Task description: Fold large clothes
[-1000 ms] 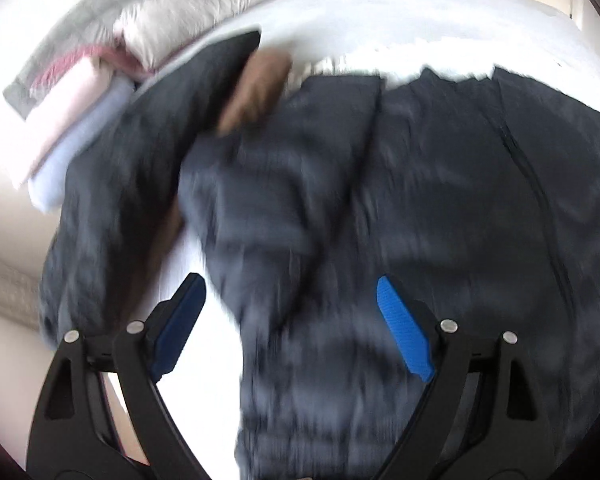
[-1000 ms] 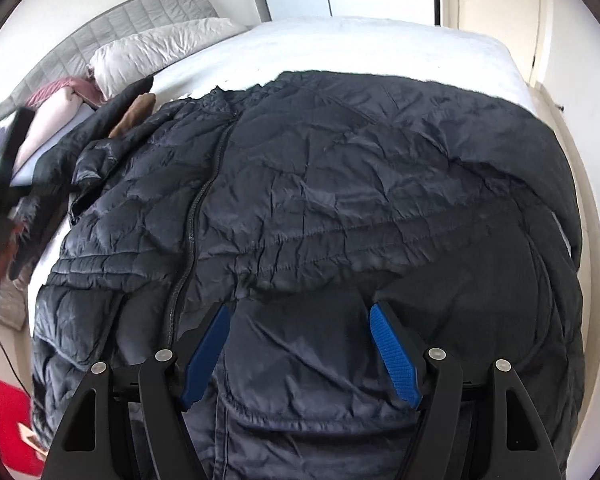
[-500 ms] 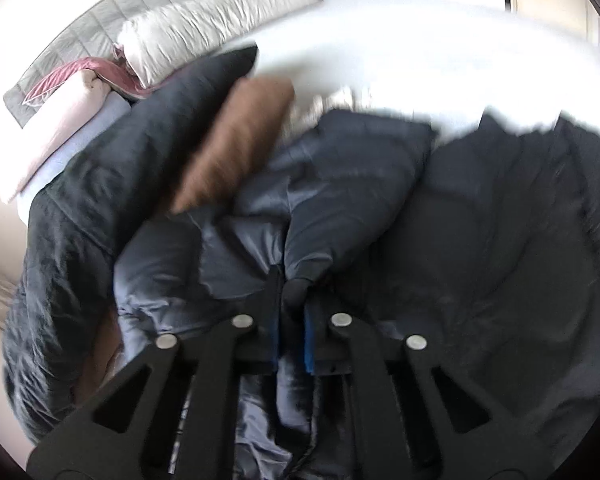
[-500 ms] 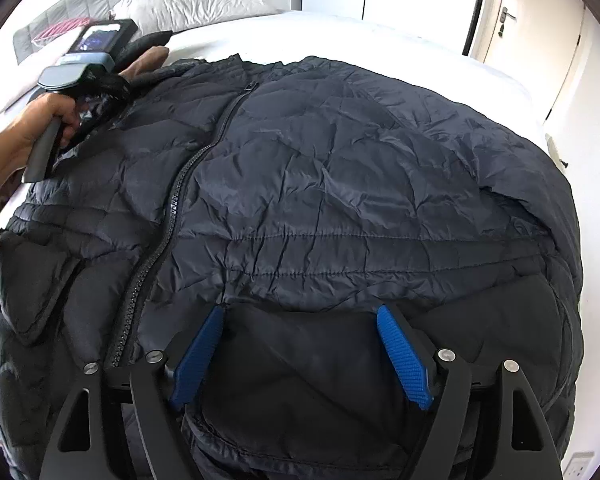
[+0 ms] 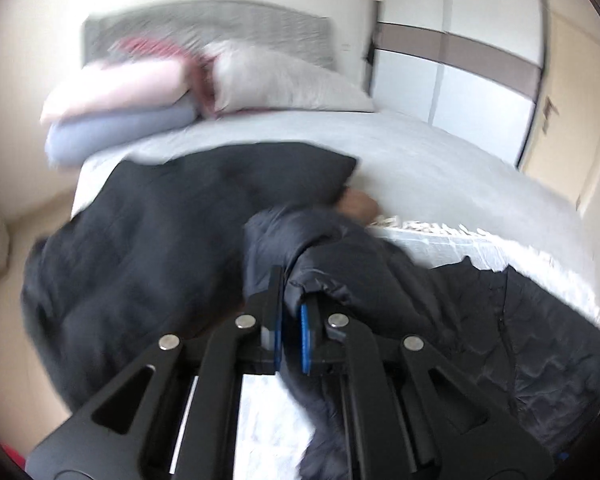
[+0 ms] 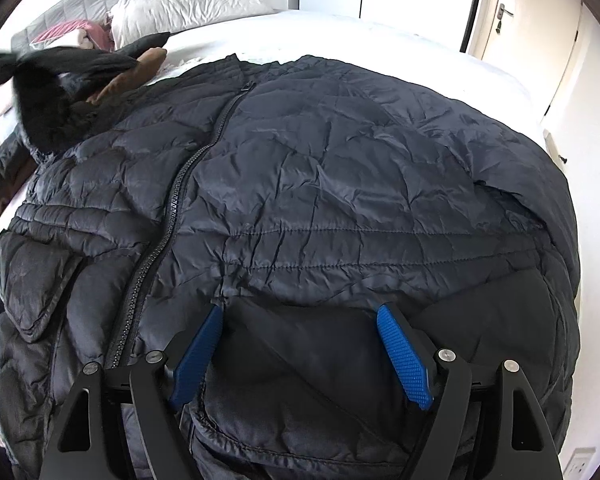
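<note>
A large dark navy quilted jacket (image 6: 340,160) lies spread front up on the white bed (image 6: 380,32), its zipper (image 6: 172,208) running down the left of centre. My left gripper (image 5: 291,312) is shut on a bunched fold of the jacket's sleeve (image 5: 332,264) and holds it raised off the bed. In the right wrist view that raised sleeve (image 6: 60,96) shows as a dark blur at the upper left. My right gripper (image 6: 300,312) stands open over the jacket's lower part, with a flat dark panel of fabric lying between its blue pads (image 6: 404,356).
A second black garment (image 5: 160,240) and a brown piece (image 5: 360,204) lie towards the bed's head. Pillows (image 5: 284,80) and folded pink and blue bedding (image 5: 116,112) rest against the grey headboard (image 5: 220,24). A wardrobe (image 5: 460,80) and a door (image 6: 520,20) stand beyond the bed.
My left gripper went from wide open to shut on the jacket's sleeve, then rose and swung so its view now faces the headboard. The right gripper has hardly moved and stays open.
</note>
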